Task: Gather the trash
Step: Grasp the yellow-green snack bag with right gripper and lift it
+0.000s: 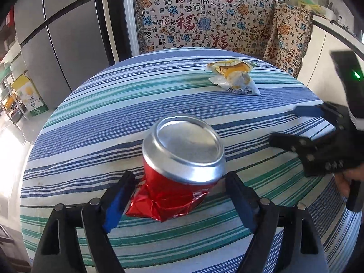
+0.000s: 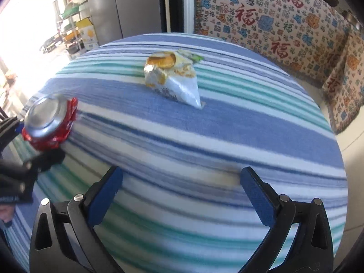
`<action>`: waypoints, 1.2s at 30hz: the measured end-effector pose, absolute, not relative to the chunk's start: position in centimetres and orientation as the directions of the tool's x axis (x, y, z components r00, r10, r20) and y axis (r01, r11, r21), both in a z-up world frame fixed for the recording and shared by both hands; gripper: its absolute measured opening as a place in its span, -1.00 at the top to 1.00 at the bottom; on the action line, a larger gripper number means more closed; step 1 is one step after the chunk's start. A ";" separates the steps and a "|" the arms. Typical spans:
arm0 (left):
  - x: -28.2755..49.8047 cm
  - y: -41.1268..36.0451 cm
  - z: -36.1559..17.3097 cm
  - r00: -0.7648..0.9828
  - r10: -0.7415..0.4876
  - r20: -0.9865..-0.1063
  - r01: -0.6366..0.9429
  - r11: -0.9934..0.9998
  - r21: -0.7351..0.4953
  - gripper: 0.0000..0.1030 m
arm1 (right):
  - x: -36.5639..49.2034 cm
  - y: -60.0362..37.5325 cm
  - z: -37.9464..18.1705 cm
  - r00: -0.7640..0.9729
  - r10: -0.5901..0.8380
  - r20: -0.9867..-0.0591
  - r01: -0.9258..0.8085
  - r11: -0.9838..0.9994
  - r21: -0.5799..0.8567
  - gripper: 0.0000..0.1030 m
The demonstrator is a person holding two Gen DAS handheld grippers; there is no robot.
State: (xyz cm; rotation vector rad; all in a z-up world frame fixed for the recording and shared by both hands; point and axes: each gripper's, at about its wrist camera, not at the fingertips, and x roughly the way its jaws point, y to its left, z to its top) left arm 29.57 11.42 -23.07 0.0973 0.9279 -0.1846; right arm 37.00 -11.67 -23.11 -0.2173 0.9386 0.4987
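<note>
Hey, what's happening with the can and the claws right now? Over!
Left gripper open around crushed red can, not squeezing. Right gripper open, empty. Snack wrapper waiting on table. Nothing blocking.

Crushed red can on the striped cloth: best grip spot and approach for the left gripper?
Grip the intact silver-rimmed upper barrel of the crushed can, not the crumpled red skirt splayed on the tablecloth. It stands base-up, leaning slightly, so the round section is probably the firmest part. The left gripper already straddles it, jaws open; come from the near side, raised to that band, pads on its left and right flanks.
</note>
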 end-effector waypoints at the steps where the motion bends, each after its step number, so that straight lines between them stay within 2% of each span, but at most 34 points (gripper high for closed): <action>1: 29.6 11.2 -23.1 0.584 -0.116 -0.803 0.201 0.979 0.005 -0.69 | 38.2 -11.0 -23.2 0.494 0.318 -0.809 -0.501 0.865 0.034 -0.99; 3: 29.7 10.9 -23.1 0.581 -0.118 -0.805 0.204 0.979 0.004 -0.72 | 40.5 -9.6 -23.2 0.503 0.316 -0.805 -0.490 0.871 0.037 -0.99; 5: 29.7 10.8 -23.1 0.581 -0.118 -0.805 0.207 0.978 0.005 -0.74 | 41.9 -8.6 -23.0 0.517 0.312 -0.797 -0.474 0.880 0.037 -0.88; 6: 29.7 10.8 -23.1 0.581 -0.119 -0.805 0.207 0.978 0.004 -0.74 | 42.2 -8.2 -22.8 0.527 0.320 -0.787 -0.477 0.878 0.037 -0.60; 7: 29.8 10.8 -23.2 0.580 -0.120 -0.806 0.208 0.978 0.004 -0.75 | 42.2 -7.9 -22.5 0.540 0.328 -0.775 -0.479 0.877 0.037 -0.12; 10: 29.4 10.9 -23.2 0.580 -0.121 -0.806 0.209 0.978 0.004 -0.76 | 41.4 -7.9 -22.4 0.545 0.324 -0.773 -0.472 0.881 0.036 -0.01; 24: 28.5 11.1 -23.0 0.568 -0.157 -0.808 0.245 0.969 -0.016 -0.77 | 24.4 -14.4 -22.2 0.540 0.294 -0.788 -0.436 0.899 0.036 -0.01; 27: 27.7 11.6 -22.6 0.546 -0.196 -0.815 0.288 0.957 -0.038 -0.77 | 23.1 -15.0 -22.1 0.526 0.302 -0.795 -0.442 0.896 0.048 -0.13; 28: 27.6 11.8 -22.4 0.549 -0.207 -0.810 0.298 0.954 -0.041 -0.77 | 22.9 -15.1 -22.0 0.522 0.306 -0.796 -0.443 0.895 0.054 -0.34; 30: 27.5 12.1 -21.8 0.571 -0.206 -0.795 0.299 0.954 -0.033 -0.77 | 22.6 -15.5 -21.6 0.533 0.320 -0.784 -0.443 0.894 0.064 -0.54; 33: 28.0 12.4 -21.5 0.588 -0.232 -0.775 0.304 0.951 -0.054 -0.77 | 22.6 -15.6 -20.9 0.545 0.325 -0.773 -0.446 0.893 0.062 -0.56; 36: 28.4 11.8 -21.5 0.611 -0.200 -0.766 0.312 0.950 0.001 -0.77 | 22.9 -15.2 -20.0 0.552 0.333 -0.764 -0.451 0.891 0.062 -0.56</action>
